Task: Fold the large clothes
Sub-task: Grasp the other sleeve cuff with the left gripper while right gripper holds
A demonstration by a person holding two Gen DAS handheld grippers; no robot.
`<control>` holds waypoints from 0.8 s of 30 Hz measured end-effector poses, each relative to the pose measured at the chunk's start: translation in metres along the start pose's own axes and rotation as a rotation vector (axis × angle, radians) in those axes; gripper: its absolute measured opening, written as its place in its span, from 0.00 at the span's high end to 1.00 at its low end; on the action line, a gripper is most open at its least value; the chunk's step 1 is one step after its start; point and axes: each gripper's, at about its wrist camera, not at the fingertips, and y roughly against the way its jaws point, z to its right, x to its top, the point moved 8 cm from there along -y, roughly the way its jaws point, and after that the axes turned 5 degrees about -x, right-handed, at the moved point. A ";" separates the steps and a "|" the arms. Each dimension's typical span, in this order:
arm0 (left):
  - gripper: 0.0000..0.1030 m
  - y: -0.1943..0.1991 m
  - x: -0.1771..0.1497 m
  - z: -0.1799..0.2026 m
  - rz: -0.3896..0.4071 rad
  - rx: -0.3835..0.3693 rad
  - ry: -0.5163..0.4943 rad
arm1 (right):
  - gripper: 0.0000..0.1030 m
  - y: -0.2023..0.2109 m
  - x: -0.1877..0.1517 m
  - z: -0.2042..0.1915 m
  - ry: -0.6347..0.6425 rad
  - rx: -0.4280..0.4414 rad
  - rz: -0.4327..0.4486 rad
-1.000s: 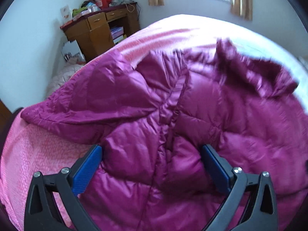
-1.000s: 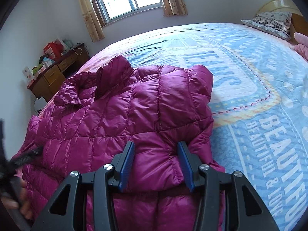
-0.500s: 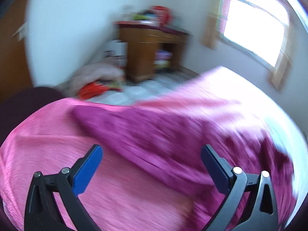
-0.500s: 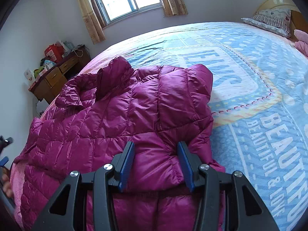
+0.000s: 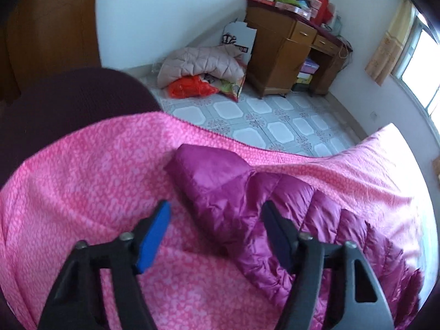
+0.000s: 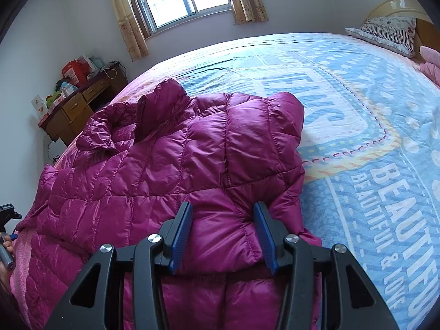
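A magenta quilted puffer jacket [image 6: 170, 165] lies spread on the bed, collar toward the window. My right gripper [image 6: 222, 220] is shut on a bunched fold of its near right edge, and the fabric bulges between the blue pads. In the left wrist view the end of one jacket sleeve [image 5: 217, 176] lies on the pink bedcover [image 5: 90, 178] near the bed's edge. My left gripper [image 5: 217, 220] hovers over that sleeve end with its jaws closing. The sleeve sits between them, and the left pad [image 5: 154, 233] is still apart from the fabric.
A blue printed bedspread [image 6: 371, 137] covers the bed to the right, with a pillow [image 6: 385, 34] at its head. Beyond the bed edge are tiled floor [image 5: 261, 115], a pile of bedding and bags [image 5: 203, 74], a wooden desk [image 5: 286, 55] and a door [image 5: 49, 27].
The left gripper swung away from the jacket's body to the sleeve end by the bed's edge, rolling as it went, and its jaws narrowed. The right gripper and its fold stayed put.
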 end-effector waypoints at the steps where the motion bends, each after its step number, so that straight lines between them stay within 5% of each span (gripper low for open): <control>1: 0.63 -0.009 0.003 0.006 -0.016 -0.018 -0.014 | 0.53 0.000 0.000 0.000 0.000 0.000 0.000; 2: 0.75 -0.015 0.000 0.010 -0.050 -0.035 -0.020 | 0.53 0.000 0.000 0.000 0.000 0.000 0.001; 4: 0.84 -0.026 -0.001 0.011 -0.077 -0.060 -0.010 | 0.53 0.000 0.000 0.000 0.000 0.000 0.001; 12: 0.90 0.021 0.016 0.040 0.107 -0.114 -0.138 | 0.53 0.000 0.000 0.000 -0.007 0.008 0.002; 17: 0.90 0.103 0.005 0.114 0.263 -0.297 -0.305 | 0.53 0.000 0.001 0.002 -0.023 0.021 0.005; 21: 0.90 0.165 -0.043 0.182 0.337 -0.452 -0.490 | 0.53 0.001 0.001 0.003 -0.030 0.028 0.007; 24: 0.90 0.206 -0.109 0.236 0.363 -0.589 -0.672 | 0.53 0.001 0.001 0.004 -0.036 0.034 0.008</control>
